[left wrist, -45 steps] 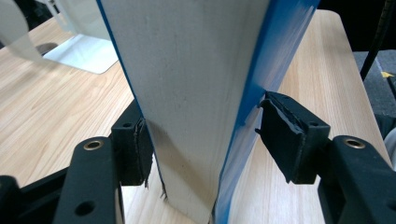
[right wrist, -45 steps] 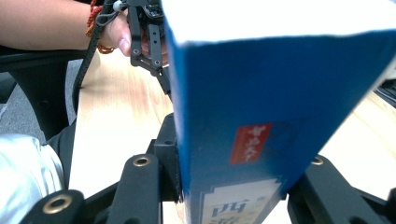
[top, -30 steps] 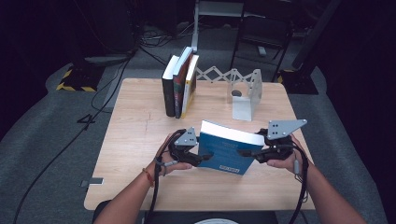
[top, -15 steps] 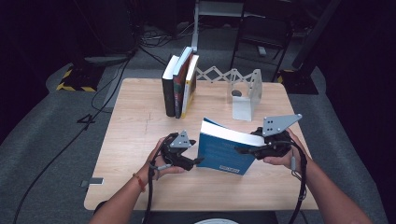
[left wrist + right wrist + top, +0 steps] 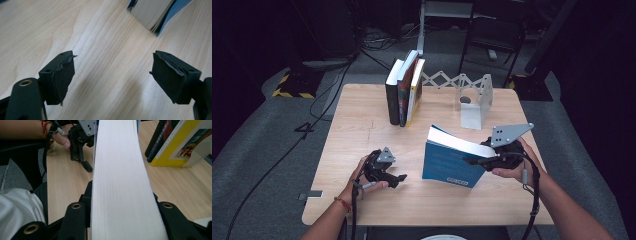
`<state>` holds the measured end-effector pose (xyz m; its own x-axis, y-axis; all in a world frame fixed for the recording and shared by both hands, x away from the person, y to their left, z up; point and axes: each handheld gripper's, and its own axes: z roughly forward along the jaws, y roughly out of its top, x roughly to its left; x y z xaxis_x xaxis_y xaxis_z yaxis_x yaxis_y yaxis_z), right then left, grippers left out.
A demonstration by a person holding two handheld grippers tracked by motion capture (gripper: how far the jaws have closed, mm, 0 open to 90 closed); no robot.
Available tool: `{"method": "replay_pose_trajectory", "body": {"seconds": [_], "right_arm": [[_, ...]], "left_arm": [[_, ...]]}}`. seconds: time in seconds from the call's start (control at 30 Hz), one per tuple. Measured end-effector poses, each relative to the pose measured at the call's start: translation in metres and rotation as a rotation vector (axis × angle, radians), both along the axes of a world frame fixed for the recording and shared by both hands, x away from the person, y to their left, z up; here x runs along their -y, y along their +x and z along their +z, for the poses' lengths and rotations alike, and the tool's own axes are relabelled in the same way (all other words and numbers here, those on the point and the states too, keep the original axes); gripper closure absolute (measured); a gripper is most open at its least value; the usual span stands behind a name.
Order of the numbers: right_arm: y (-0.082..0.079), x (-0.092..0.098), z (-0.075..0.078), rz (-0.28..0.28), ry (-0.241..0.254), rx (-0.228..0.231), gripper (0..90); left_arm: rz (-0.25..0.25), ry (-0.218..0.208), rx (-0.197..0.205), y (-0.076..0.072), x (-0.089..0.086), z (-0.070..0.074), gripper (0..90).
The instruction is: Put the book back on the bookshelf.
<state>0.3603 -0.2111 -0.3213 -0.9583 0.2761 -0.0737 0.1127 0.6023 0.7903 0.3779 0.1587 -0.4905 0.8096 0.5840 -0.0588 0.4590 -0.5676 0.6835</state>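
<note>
A blue-covered book (image 5: 448, 162) is tilted up over the table's front middle, its white page edge (image 5: 120, 182) uppermost. My right gripper (image 5: 473, 161) is shut on its right end. The jaws have just been closing, and in the right gripper view they press both sides of the page block at my right gripper (image 5: 120, 203). My left gripper (image 5: 399, 178) sits low over the wood, left of the book and apart from it. Its jaws have just been opening. In its own view my left gripper (image 5: 112, 65) stands open with only bare wood between the pads, and the book's corner (image 5: 152, 12) lies beyond.
Three books (image 5: 404, 92) stand upright at the table's back middle, also seen as books (image 5: 175, 142) in the right gripper view. A metal bookend (image 5: 474, 102) and a white folding rack (image 5: 442, 80) stand at the back right. The table's (image 5: 362, 130) left side is bare wood.
My left gripper has let go of the book, opened, and moved left and down toward the table. The book now hangs tilted from my right gripper alone.
</note>
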Motion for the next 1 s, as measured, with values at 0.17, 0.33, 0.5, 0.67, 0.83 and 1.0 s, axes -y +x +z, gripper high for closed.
{"method": "replay_pose_trajectory", "body": {"seconds": [0.17,0.33,0.5,0.67,0.83,1.0], "right_arm": [[0.000,-0.001,0.001,-0.016,-0.003,-0.011,60.8],[0.004,0.003,0.004,-0.059,0.001,-0.028,60.9],[0.005,0.007,0.013,-0.098,-0.025,-0.030,61.0],[0.008,0.012,0.022,-0.145,-0.033,-0.027,61.0],[0.011,0.019,0.029,-0.193,-0.050,-0.016,61.1],[0.014,0.032,0.034,-0.244,-0.066,-0.008,61.1]], "left_arm": [[0.010,-0.003,-0.025,0.004,-0.005,-0.010,16.3],[-0.013,0.026,0.034,0.002,-0.003,-0.014,13.2],[-0.011,0.025,0.033,0.002,-0.003,-0.014,13.0],[-0.012,0.025,0.034,0.002,-0.003,-0.014,12.9],[-0.011,0.025,0.033,0.002,-0.003,-0.014,12.9],[-0.011,0.025,0.033,0.002,-0.003,-0.014,12.9]]}}
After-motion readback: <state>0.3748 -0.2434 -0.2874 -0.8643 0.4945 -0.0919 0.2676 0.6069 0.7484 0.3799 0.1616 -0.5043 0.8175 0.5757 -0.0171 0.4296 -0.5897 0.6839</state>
